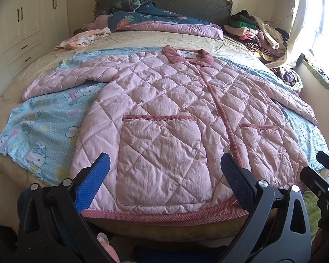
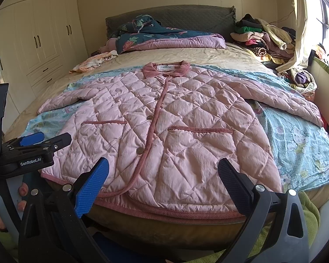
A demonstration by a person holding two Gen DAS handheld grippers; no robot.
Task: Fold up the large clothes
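Both grippers hover at the foot of the bed, the left gripper (image 1: 164,179) and right gripper (image 2: 163,180) spread wide, gripping nothing, likely poised for the hem. The pink quilted jacket (image 2: 164,127) lies flat, buttoned, sleeves splayed, over a cartoon-print sheet (image 2: 300,140). Beyond, a rumpled clothes pile (image 2: 263,37).

Black-framed left gripper (image 1: 164,179) and right gripper (image 2: 163,180), blue textured pads (image 2: 92,188), silver screws, white "GenRobot.AI" lettering.
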